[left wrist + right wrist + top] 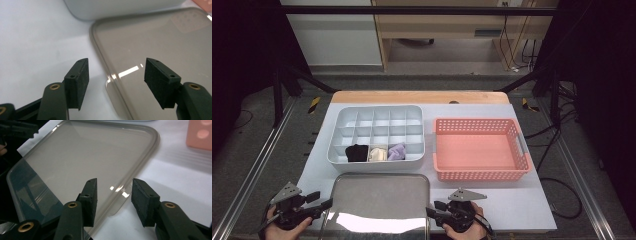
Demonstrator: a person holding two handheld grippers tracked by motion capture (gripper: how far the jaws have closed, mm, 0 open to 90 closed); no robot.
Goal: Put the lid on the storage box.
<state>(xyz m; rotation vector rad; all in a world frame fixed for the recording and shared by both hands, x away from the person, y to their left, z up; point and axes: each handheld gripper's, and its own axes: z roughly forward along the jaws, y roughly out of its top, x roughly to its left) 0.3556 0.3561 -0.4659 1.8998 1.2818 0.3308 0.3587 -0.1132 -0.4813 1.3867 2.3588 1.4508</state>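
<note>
Where lid (pixel 381 202) meets bottom frame edge, near rim cut off.

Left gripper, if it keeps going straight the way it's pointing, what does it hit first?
Probably the clear lid: the left gripper has open jaws straddling its near edge, so that rim comes first. Beyond it stands the white organizer box.

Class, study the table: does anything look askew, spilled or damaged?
Nothing stands out. The clear lid lies flat before the divided organizer, off it, and the pink basket sits square beside it.
</note>
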